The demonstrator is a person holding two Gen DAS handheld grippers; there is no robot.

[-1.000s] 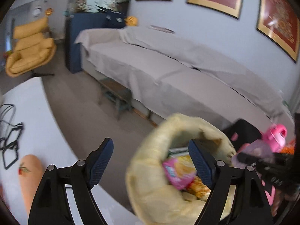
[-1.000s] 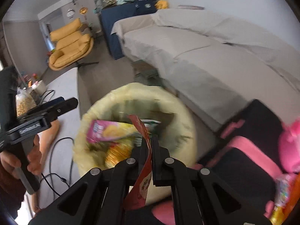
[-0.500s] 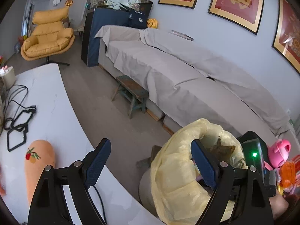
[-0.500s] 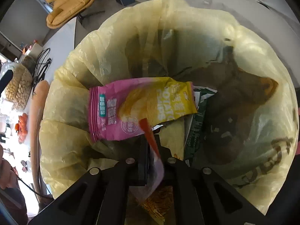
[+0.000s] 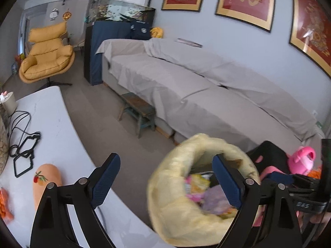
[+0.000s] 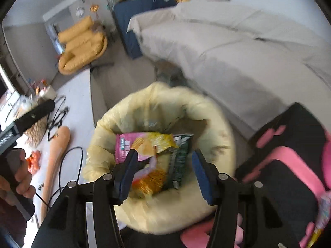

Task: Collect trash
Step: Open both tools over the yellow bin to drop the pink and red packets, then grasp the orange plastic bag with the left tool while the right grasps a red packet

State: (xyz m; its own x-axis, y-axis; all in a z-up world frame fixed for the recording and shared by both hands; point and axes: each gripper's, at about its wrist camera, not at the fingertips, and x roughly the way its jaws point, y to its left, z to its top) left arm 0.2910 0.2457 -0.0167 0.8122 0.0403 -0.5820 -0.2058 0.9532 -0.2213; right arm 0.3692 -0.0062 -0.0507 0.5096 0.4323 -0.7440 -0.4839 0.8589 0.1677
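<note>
A bin lined with a yellow bag [image 6: 211, 128] stands on the floor; it also shows in the left wrist view [image 5: 171, 202]. Inside lie a pink-and-yellow chip packet [image 6: 142, 142], a dark green wrapper [image 6: 181, 163] and a red-and-white wrapper [image 6: 148, 168] loose between my right fingers. My right gripper [image 6: 164, 172] is open just above the bin. My left gripper [image 5: 165, 183] is open and empty, to the left of the bin above the table edge.
A white table [image 5: 55, 132] holds black cables [image 5: 22, 146], a peach cushion [image 5: 44, 184] and snacks. A grey covered sofa [image 5: 186, 86], a small wooden stool [image 5: 137, 109] and a black-and-pink chair [image 6: 289, 165] surround the bin. A yellow armchair [image 5: 45, 55] stands far left.
My right gripper opened and let go of the red-and-white wrapper into the bin, then lifted back from inside the bag. The left gripper's view shifted only slightly.
</note>
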